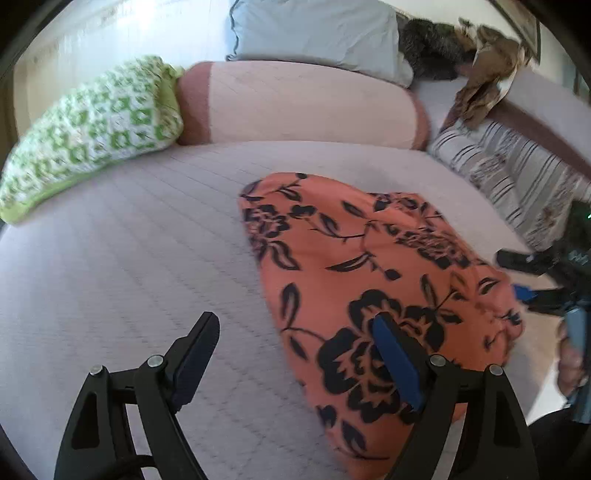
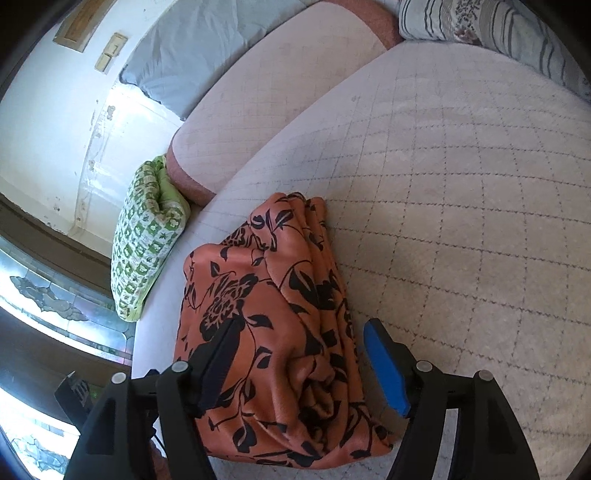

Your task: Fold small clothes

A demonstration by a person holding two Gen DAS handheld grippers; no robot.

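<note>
Quilted bed [image 2: 461,221] bears orange floral garment [image 2: 280,332]; both grippers' jaws released, no writing.

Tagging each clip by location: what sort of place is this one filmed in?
Most likely a home bedroom. The orange floral garment lies on a quilted bed cover, with a grey pillow, a green patterned pillow and a pink bolster at its head.
</note>
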